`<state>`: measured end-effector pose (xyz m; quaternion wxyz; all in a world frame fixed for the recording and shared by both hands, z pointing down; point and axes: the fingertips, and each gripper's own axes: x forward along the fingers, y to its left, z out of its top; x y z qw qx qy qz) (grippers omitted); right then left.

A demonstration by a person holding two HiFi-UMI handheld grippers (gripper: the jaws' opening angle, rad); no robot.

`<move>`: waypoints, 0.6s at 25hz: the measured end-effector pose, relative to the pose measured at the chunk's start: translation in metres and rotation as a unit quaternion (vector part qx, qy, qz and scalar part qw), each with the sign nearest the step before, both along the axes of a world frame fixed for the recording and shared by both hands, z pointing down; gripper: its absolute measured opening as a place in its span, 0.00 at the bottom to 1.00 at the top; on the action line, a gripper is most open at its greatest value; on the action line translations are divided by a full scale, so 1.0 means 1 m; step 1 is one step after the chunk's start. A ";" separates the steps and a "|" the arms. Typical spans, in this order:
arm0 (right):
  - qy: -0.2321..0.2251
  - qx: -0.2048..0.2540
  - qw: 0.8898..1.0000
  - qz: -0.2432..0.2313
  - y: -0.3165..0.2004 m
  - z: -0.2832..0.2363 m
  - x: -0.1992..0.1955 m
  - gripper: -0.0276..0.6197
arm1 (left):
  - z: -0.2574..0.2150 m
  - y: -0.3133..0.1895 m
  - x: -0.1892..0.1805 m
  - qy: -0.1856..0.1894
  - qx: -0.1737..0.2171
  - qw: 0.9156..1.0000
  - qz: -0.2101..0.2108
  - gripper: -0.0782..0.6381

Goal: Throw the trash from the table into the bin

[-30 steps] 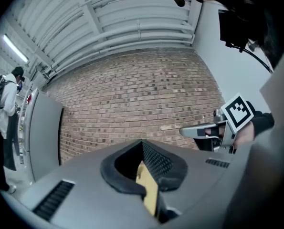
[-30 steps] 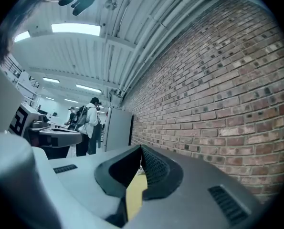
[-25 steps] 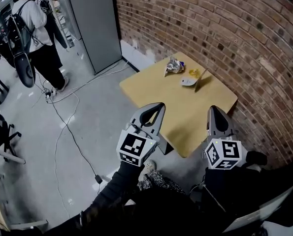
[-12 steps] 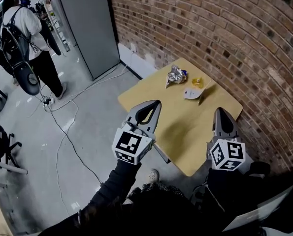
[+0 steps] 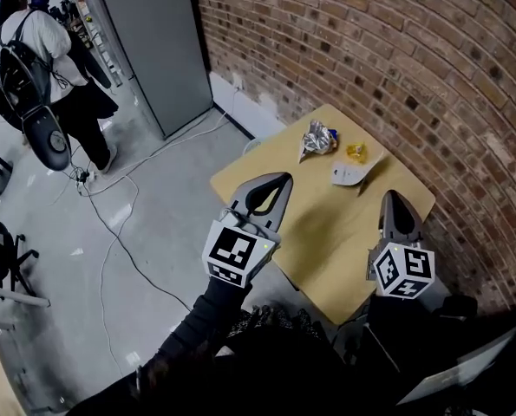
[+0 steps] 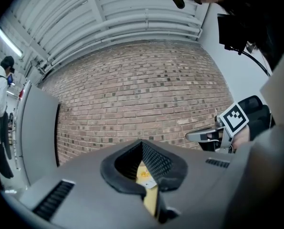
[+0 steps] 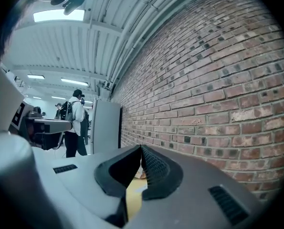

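Upper centre, on table (image 5: 327,232): crumpled silver wrapper (image 5: 318,137), yellow scrap (image 5: 356,152), white paper (image 5: 350,174). Your left gripper (image 5: 278,181), right gripper (image 5: 392,197): jaws together, empty.

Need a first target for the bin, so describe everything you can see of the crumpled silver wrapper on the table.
The silver wrapper looks like foil, crumpled into a loose wad with a blue patch showing. It lies on the far end of the tan table, near the brick wall, left of a small yellow scrap.
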<state>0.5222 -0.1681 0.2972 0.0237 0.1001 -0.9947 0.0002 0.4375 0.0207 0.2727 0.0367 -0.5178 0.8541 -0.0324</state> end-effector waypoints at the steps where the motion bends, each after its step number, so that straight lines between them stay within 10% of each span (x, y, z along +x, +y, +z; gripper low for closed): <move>1: 0.002 0.001 1.000 -0.001 0.001 0.000 -0.004 0.06 | 0.000 0.001 -0.003 0.000 0.001 1.000 0.000 0.12; 15: 0.032 0.007 0.996 0.082 0.013 0.009 -0.053 0.06 | 0.008 0.014 -0.086 0.023 0.006 0.998 0.065 0.12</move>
